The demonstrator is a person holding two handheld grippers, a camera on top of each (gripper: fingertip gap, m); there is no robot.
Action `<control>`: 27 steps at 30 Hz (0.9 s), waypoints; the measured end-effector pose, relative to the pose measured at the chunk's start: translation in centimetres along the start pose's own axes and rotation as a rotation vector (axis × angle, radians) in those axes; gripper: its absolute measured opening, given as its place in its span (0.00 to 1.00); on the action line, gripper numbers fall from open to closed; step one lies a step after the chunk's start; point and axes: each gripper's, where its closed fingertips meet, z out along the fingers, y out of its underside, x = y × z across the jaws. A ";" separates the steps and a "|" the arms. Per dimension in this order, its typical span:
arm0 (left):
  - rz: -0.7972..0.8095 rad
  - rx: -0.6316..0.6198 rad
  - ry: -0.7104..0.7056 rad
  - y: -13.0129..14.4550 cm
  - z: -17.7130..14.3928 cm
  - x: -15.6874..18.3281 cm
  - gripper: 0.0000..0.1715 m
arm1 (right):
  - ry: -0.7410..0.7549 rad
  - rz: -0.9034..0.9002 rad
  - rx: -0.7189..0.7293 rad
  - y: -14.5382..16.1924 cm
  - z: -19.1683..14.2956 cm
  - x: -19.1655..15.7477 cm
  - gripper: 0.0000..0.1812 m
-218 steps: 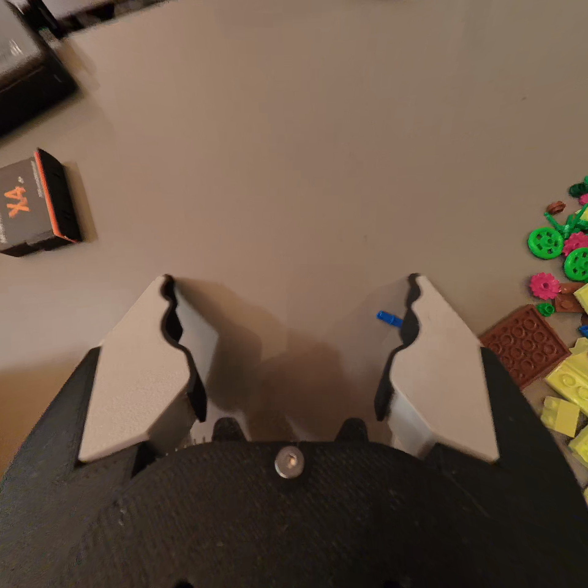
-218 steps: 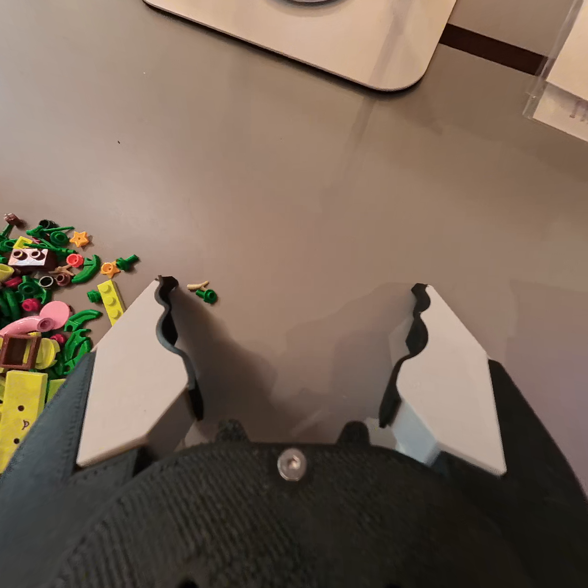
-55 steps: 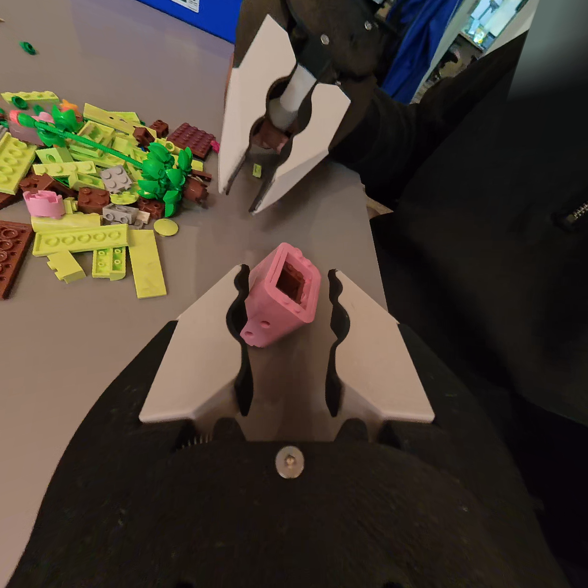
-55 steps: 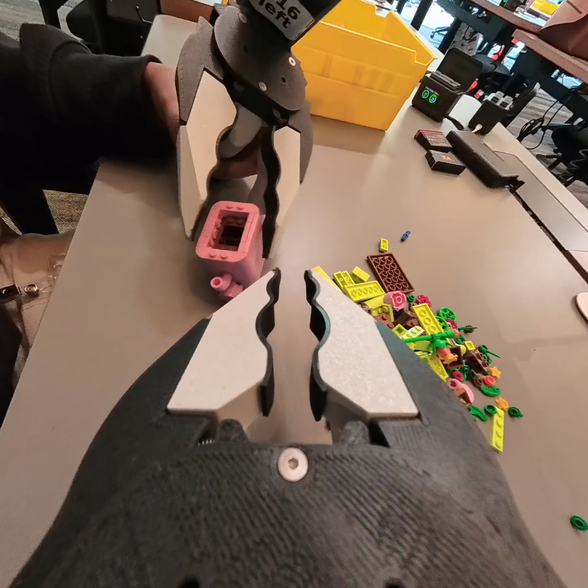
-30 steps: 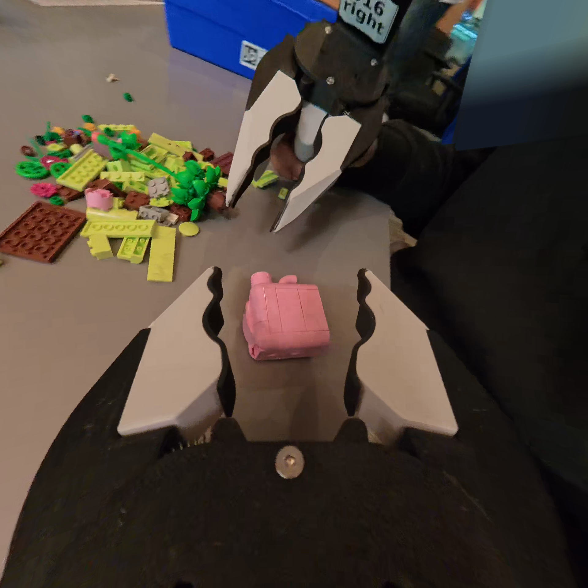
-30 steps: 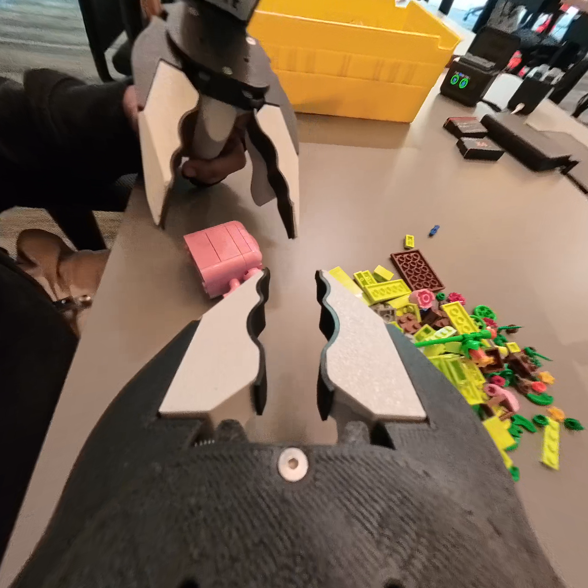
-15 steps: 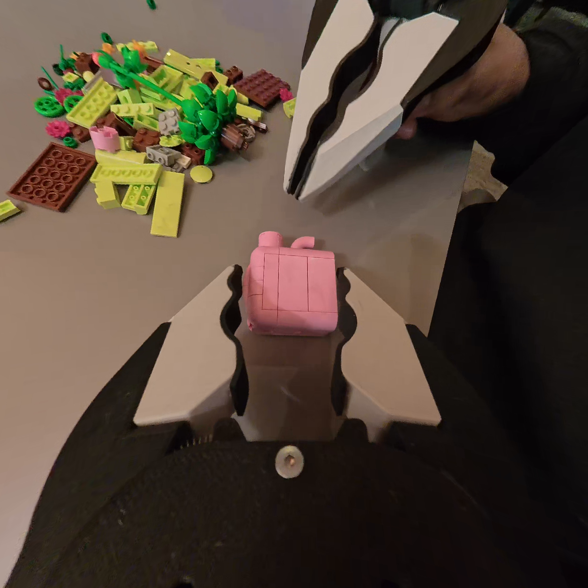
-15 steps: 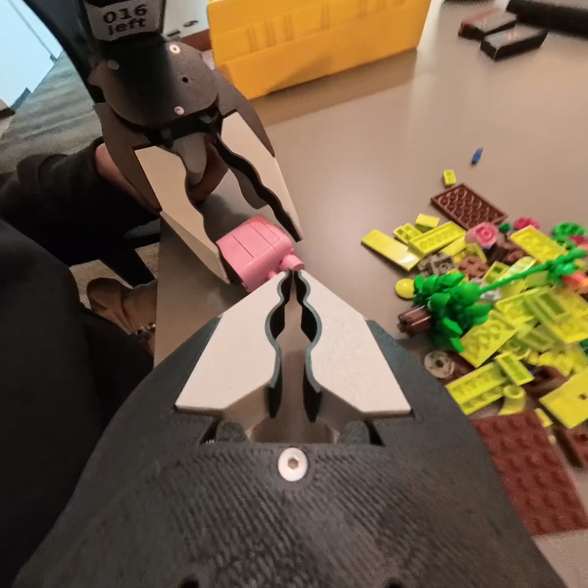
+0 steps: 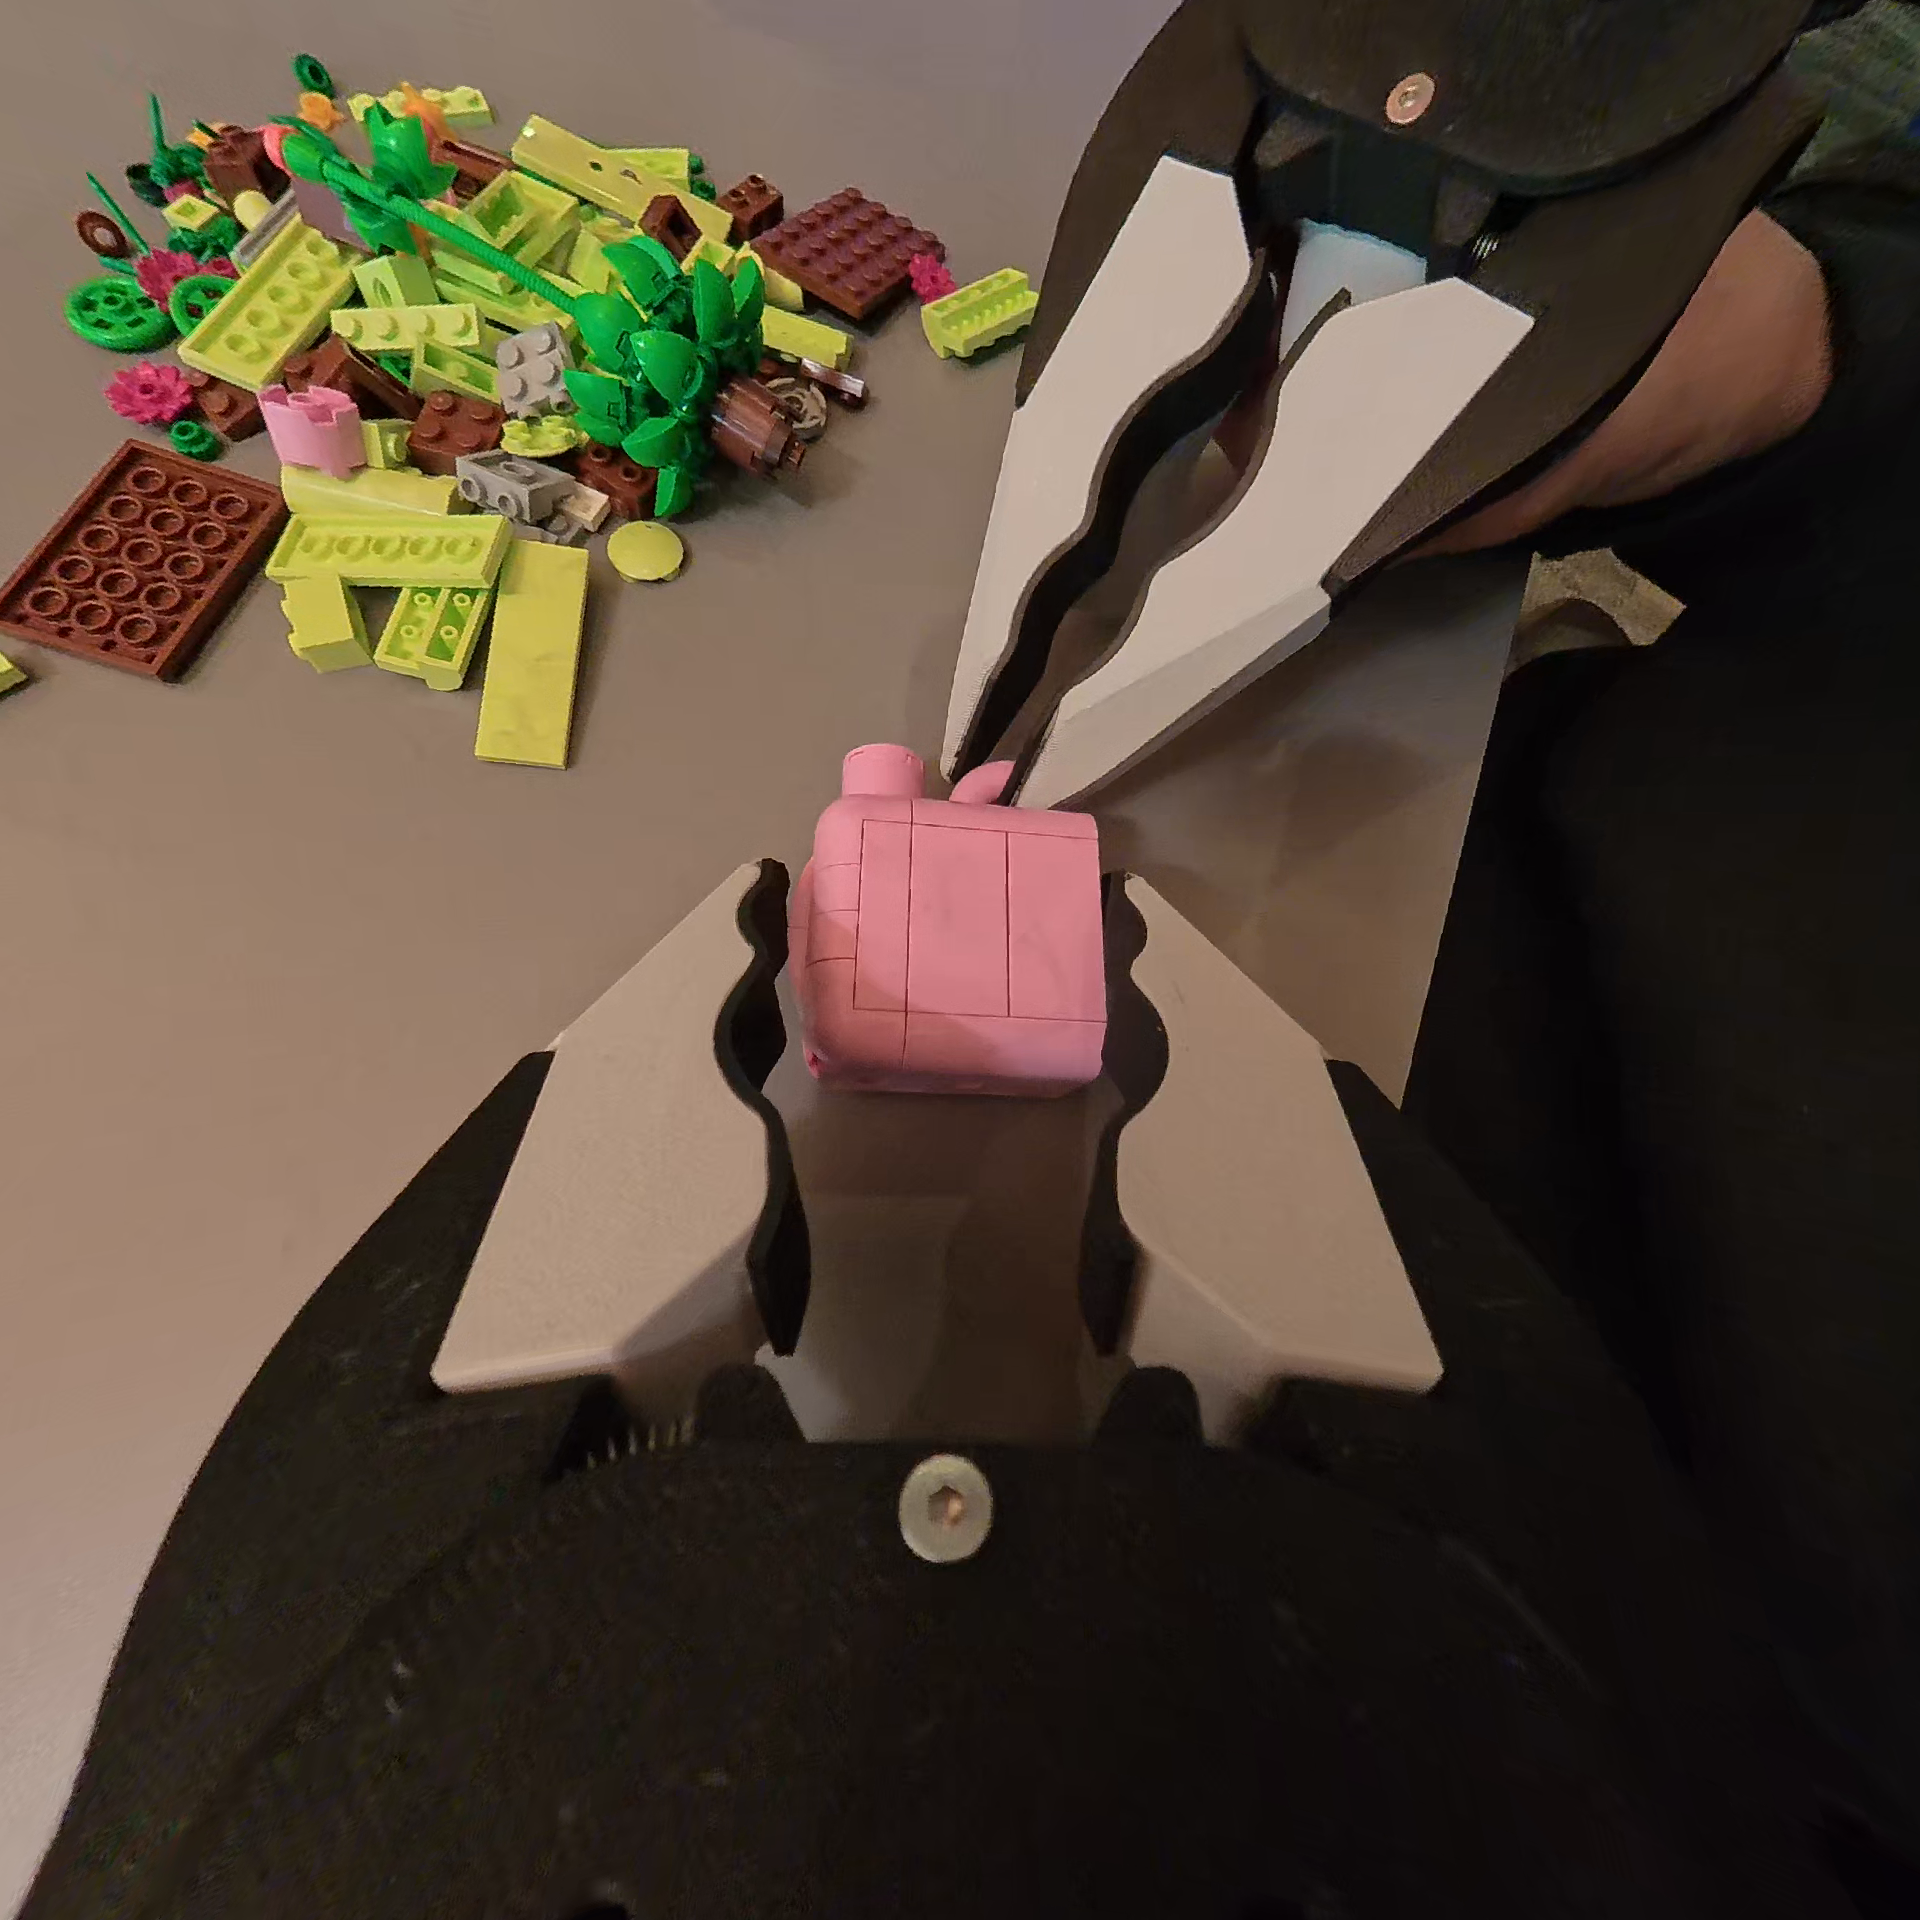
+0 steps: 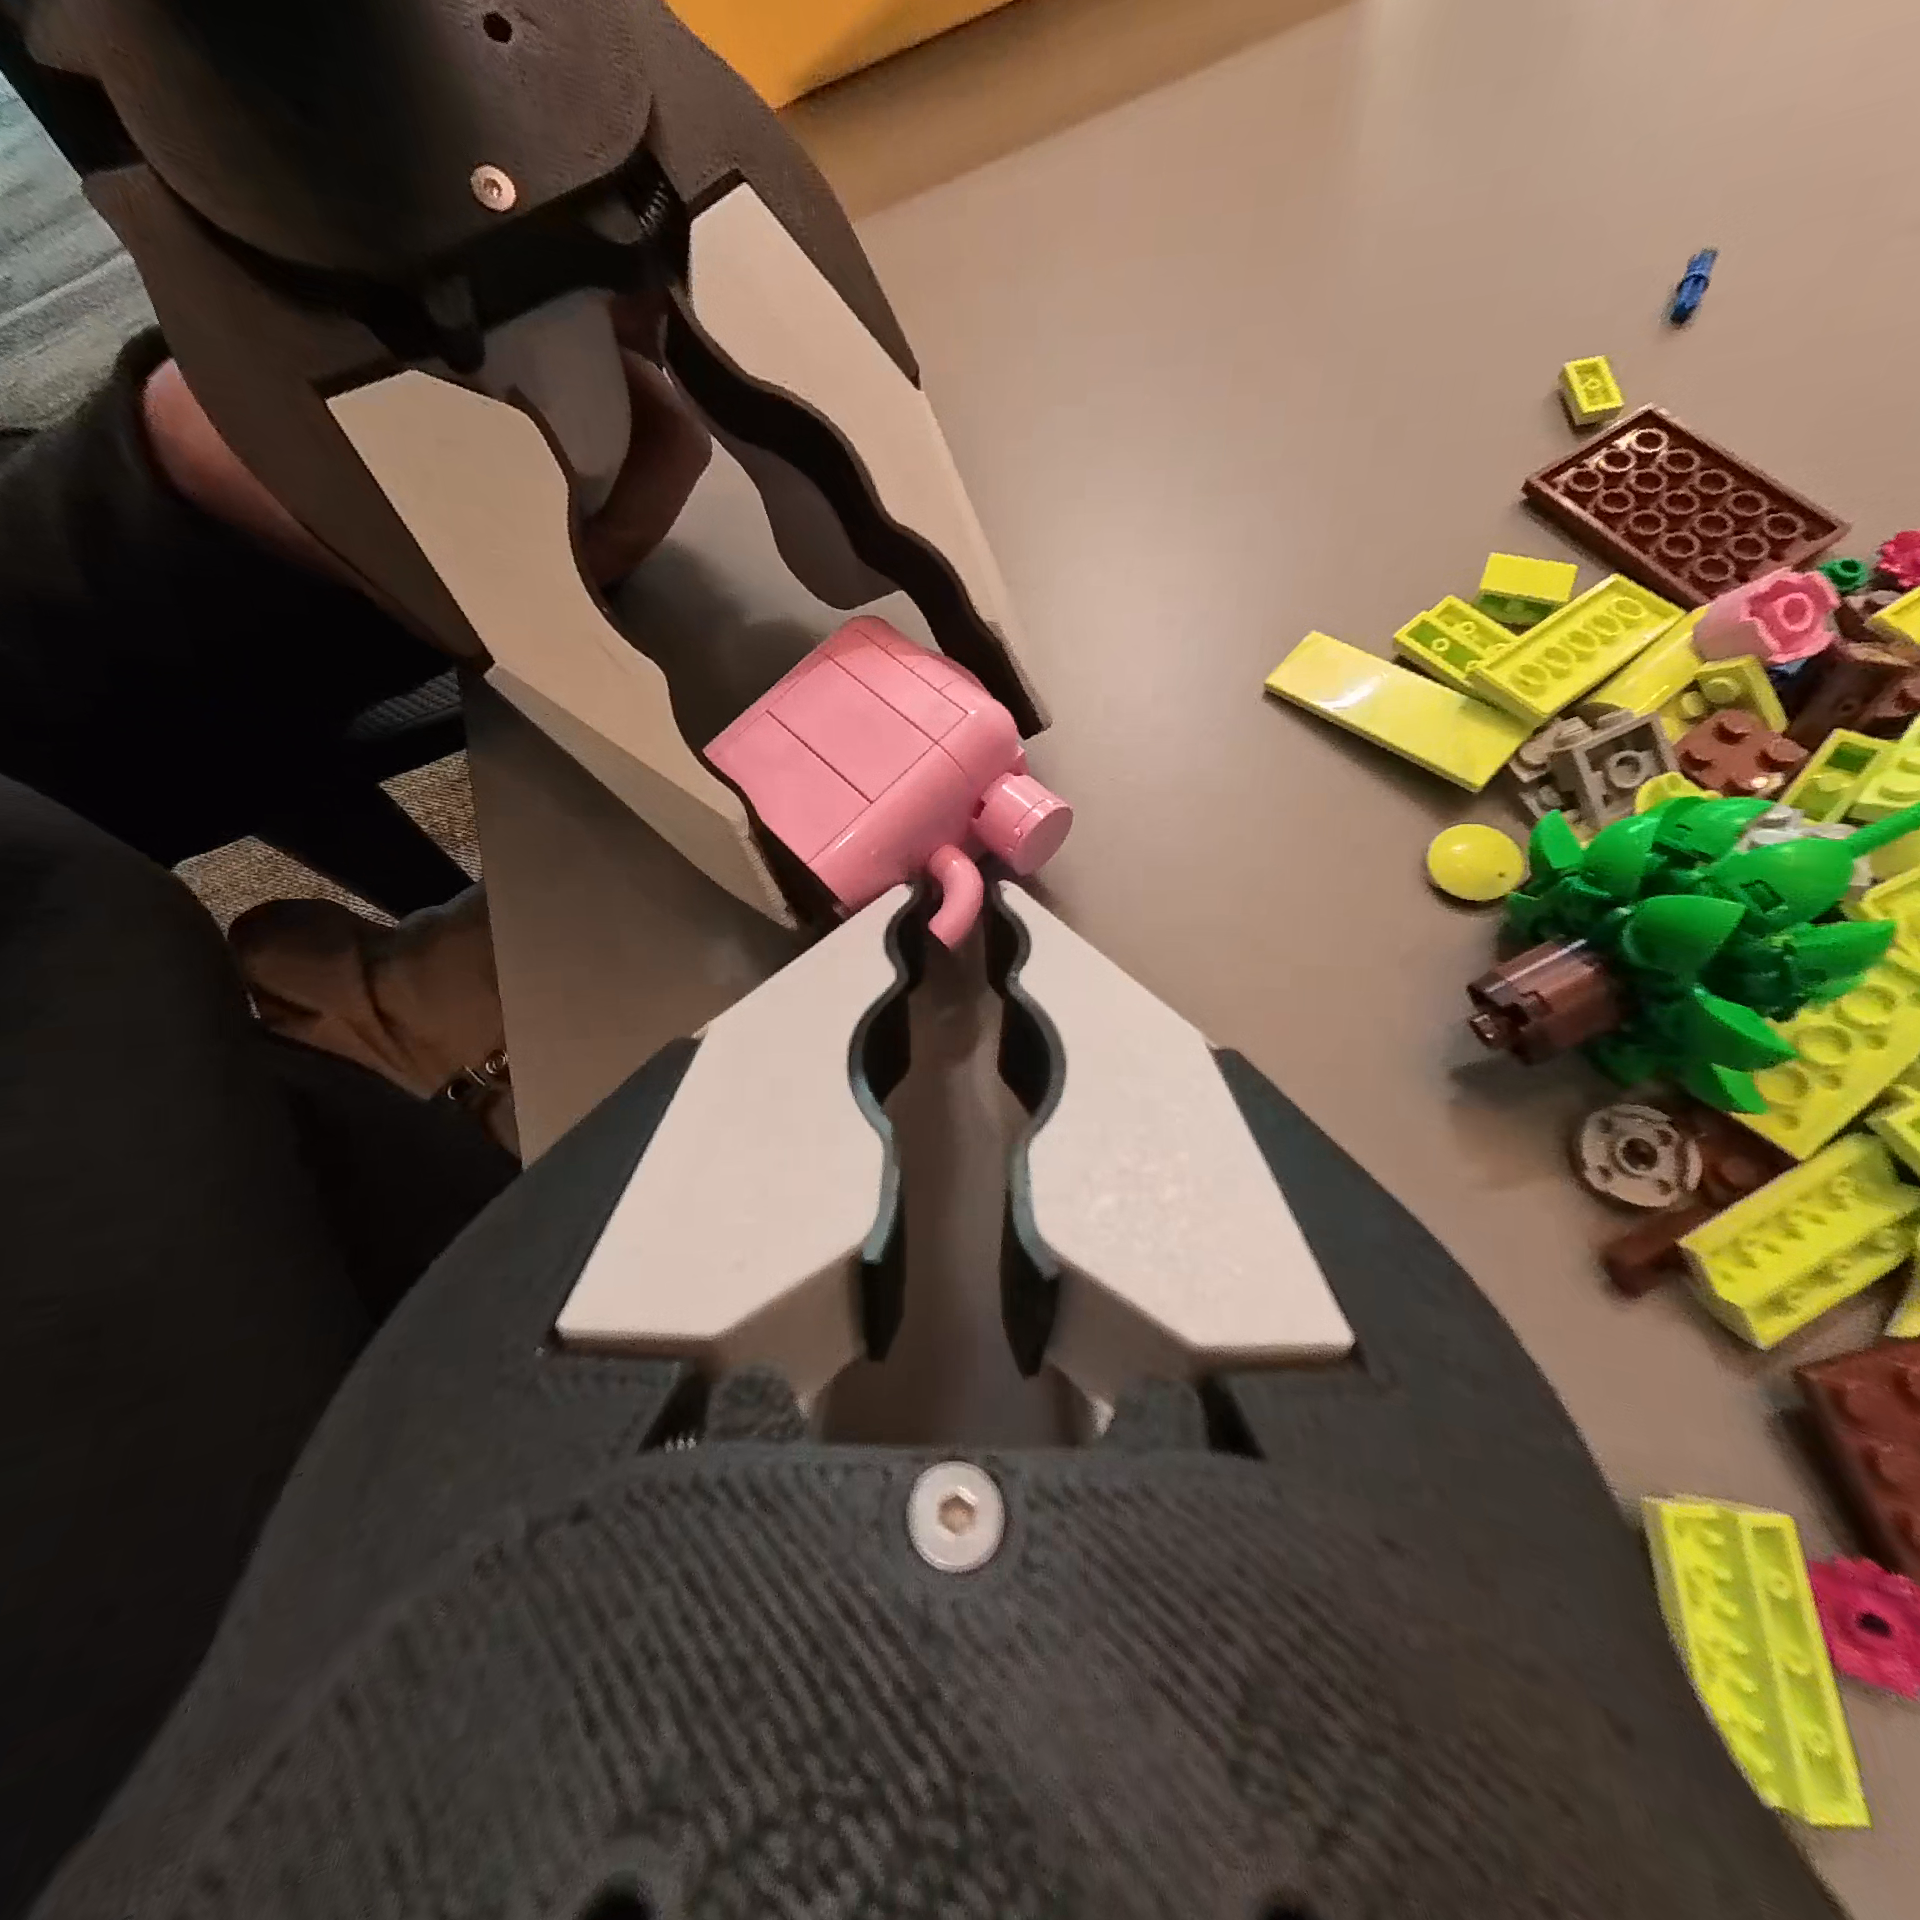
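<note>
Pink brick block sits on the grey table, clamped at its sides by the half-closed fingers of the left gripper. Right gripper, nearly closed, pinches the block's small curved pink hook between its fingertips. Loose brick pile lies well apart.

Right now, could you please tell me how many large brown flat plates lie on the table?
2. A ringed brown plate lies at the brick pile's left edge in the left wrist view; a studded brown plate lies at its far side. Others may be buried.
</note>
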 end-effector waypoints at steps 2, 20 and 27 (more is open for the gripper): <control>0.012 -0.001 -0.008 0.0 0.0 0.0 0.35 | 0.019 -0.015 -0.001 0.0 0.0 0.1 0.04; 0.048 -0.017 -0.058 0.1 0.3 -0.3 0.36 | 0.198 0.006 0.014 0.1 -0.2 0.7 0.03; 0.049 -0.018 -0.073 0.1 0.4 -0.4 0.36 | 0.220 0.039 0.021 0.1 -0.3 1.0 0.03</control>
